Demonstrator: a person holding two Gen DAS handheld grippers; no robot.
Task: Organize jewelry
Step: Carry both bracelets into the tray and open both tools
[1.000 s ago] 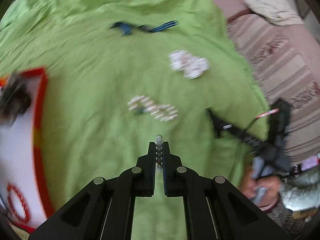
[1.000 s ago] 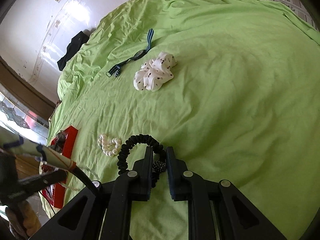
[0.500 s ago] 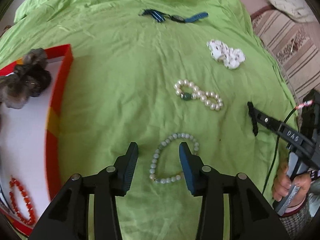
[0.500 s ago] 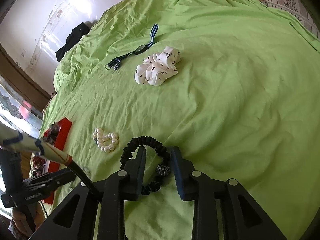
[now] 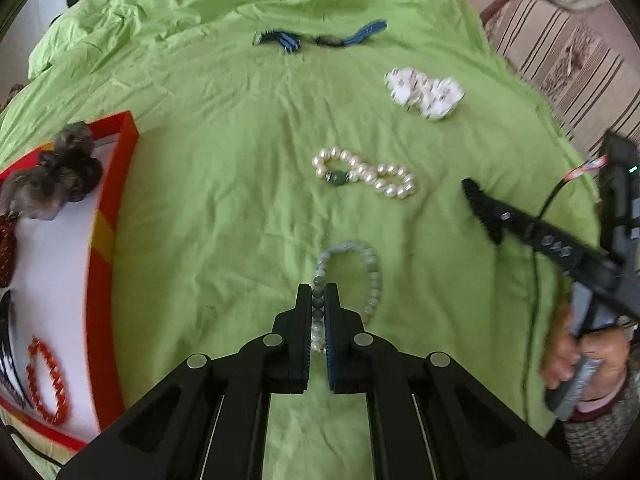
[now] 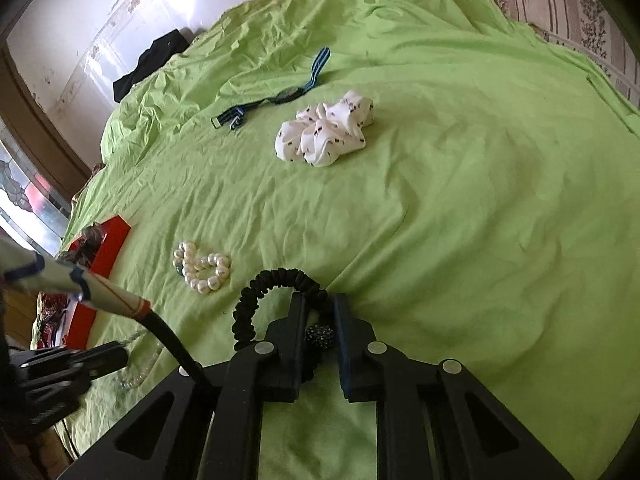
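Note:
My left gripper (image 5: 318, 300) is shut on a pale green bead bracelet (image 5: 370, 276) that lies on the green bedspread. My right gripper (image 6: 319, 308) is shut on a black hair tie with a sparkly bead (image 6: 276, 280), low on the cloth. A white pearl bracelet with a green bead (image 5: 364, 174) lies ahead; it also shows in the right wrist view (image 6: 202, 268). The red-rimmed white tray (image 5: 112, 216) at the left holds a grey scrunchie (image 5: 52, 178) and an orange bead bracelet (image 5: 44, 380).
A white patterned scrunchie (image 6: 326, 130) and a blue striped watch strap (image 6: 276, 96) lie farther back on the green bedspread (image 6: 460, 200). A striped sofa (image 5: 568, 52) runs along the right. A black garment (image 6: 148, 60) lies at the bed's far edge.
My left gripper was open around the green bead bracelet half a second ago and has closed on it. My right gripper has closed again on the black hair tie.

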